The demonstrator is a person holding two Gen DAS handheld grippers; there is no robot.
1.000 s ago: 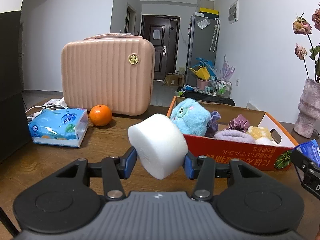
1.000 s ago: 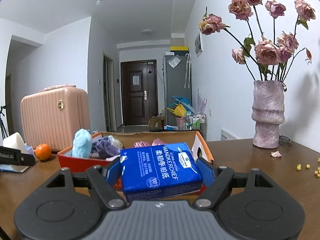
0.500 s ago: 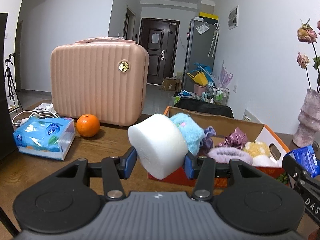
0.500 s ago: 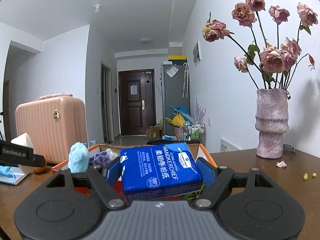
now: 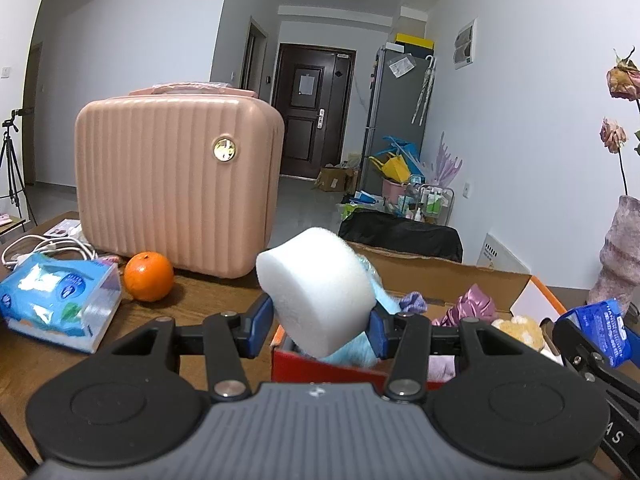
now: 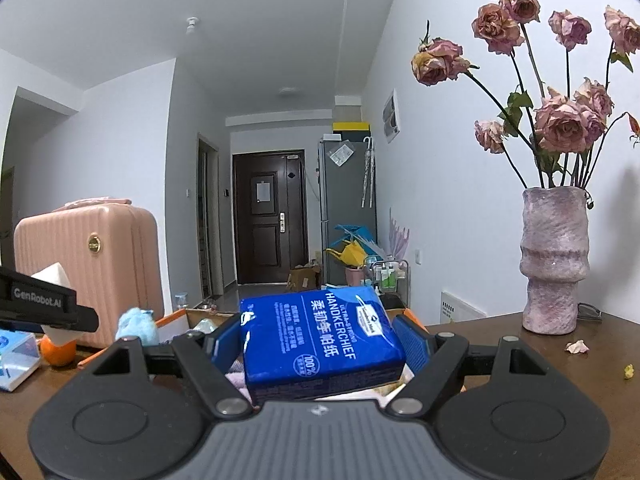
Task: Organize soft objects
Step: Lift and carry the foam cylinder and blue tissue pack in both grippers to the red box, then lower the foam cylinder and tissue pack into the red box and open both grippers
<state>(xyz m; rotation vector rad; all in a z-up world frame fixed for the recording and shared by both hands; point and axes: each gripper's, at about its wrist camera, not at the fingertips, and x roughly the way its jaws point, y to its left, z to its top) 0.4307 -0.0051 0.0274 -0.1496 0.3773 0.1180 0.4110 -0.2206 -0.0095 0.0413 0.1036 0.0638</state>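
Note:
My left gripper point(image 5: 320, 328) is shut on a white foam sponge point(image 5: 316, 288) and holds it above the near left edge of the red cardboard box point(image 5: 416, 276). The box holds a light blue plush toy point(image 5: 352, 354), purple cloth point(image 5: 474, 304) and a yellow fluffy item point(image 5: 516, 330). My right gripper point(image 6: 320, 344) is shut on a blue handkerchief tissue pack point(image 6: 320, 340), held above the box's right part point(image 6: 188, 316). The pack also shows at the right of the left wrist view point(image 5: 600, 328).
A pink suitcase point(image 5: 176, 184) stands at the back left of the wooden table point(image 5: 200, 292), with an orange point(image 5: 148, 276), a blue tissue pack point(image 5: 56, 300) and white cables point(image 5: 44, 248) beside it. A pink vase of dried roses point(image 6: 554, 260) stands right.
Both grippers have risen and moved forward toward the box with their loads. The sponge now hangs over the box's left edge, and the tissue pack over its right part.

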